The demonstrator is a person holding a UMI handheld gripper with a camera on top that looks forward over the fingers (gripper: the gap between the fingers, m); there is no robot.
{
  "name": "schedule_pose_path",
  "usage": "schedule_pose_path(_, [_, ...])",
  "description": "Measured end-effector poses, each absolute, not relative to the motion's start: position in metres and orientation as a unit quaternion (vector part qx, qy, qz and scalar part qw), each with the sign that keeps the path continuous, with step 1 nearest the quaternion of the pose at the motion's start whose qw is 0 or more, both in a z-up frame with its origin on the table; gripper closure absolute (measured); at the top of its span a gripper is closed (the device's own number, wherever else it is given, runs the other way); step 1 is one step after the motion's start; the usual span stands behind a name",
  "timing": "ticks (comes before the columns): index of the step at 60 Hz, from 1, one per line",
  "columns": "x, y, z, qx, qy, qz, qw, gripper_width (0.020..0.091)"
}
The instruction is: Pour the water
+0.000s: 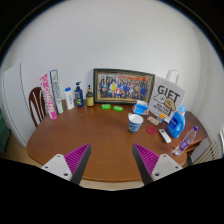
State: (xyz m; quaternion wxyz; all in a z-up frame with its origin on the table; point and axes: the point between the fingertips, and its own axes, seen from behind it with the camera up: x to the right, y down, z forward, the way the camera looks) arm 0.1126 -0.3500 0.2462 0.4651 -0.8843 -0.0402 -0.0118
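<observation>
Gripper view shows the gripper (112,160) released and empty above the table's (90,135) near edge, so it should approach the bottle (177,122) (right edge) squarely before closing.

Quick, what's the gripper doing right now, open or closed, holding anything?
Gripper: open, holding nothing. Its fingers are spread wide over the near edge of the round wooden table, well short of the white cup.

From my remote station: gripper (112,165) jaws stand apart, nothing between them, above the round wooden table (95,135). Beyond them, a white cup (135,122), a blue bottle (176,123), a framed picture (124,86) at the wall.
</observation>
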Motion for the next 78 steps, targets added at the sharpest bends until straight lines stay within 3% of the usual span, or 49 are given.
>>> schedule_pose_path(13, [0.208,-0.349,0.224,-0.885,-0.014,-0.017,0.465,0.0247])
schedule_pose_path(37, [0.458,-0.357,0.126,-0.902,0.032,-0.040,0.429,0.0246])
schedule_pose_path(61, [0.559,-0.256,0.070,-0.872,0.024,-0.023,0.488,0.0250])
schedule_pose_path(69, [0.564,-0.226,0.061,-0.867,0.012,-0.026,0.497,0.0308])
schedule_pose_path(78, [0.573,-0.211,0.053,-0.869,0.010,-0.044,0.494,0.0483])
